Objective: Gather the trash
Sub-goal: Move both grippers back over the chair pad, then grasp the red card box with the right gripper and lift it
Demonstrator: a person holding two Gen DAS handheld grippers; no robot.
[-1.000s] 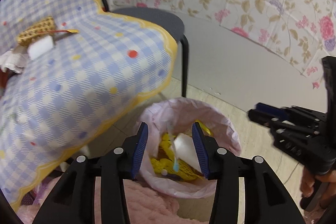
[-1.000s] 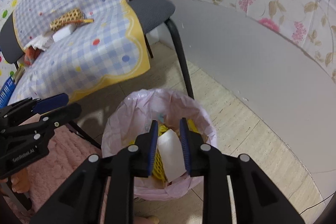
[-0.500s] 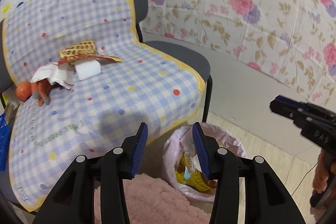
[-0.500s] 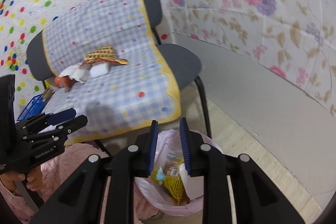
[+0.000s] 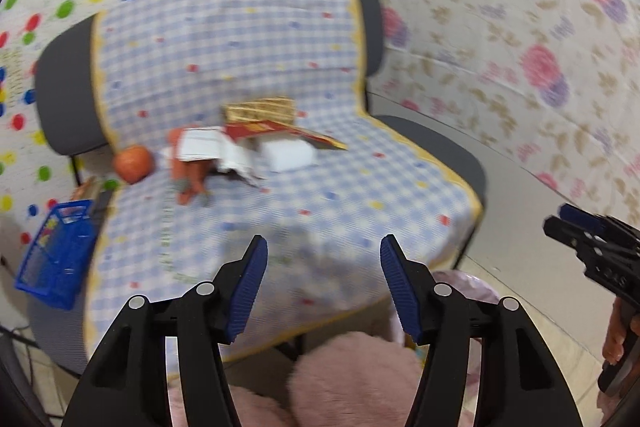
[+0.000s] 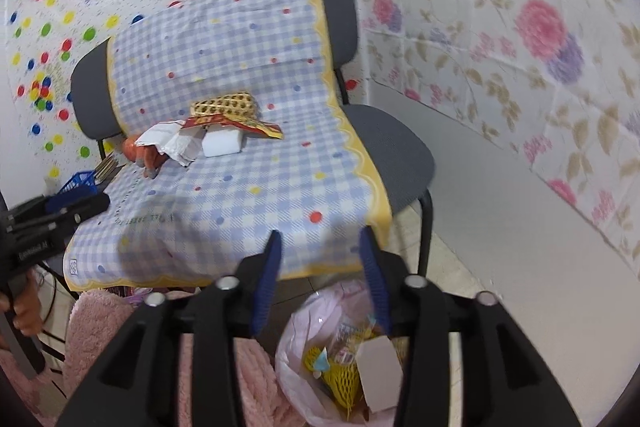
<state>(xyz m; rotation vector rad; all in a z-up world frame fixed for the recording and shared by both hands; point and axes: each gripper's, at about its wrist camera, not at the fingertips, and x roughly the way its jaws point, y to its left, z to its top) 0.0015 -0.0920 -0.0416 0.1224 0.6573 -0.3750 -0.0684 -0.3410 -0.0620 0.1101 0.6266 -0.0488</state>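
Both our grippers, left (image 5: 320, 283) and right (image 6: 320, 279), have lifted empty and spread from the bin (image 6: 304, 323), now facing litter (image 6: 218, 135) beyond it.

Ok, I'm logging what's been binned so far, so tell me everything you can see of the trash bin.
The trash bin is lined with a thin, crinkled pale pink plastic bag, open at the top. It stands on the floor just in front of the chair, beside a fluffy pink rug. Inside lie yellow foam netting, a pale flat card and small wrappers. Nothing grips it.
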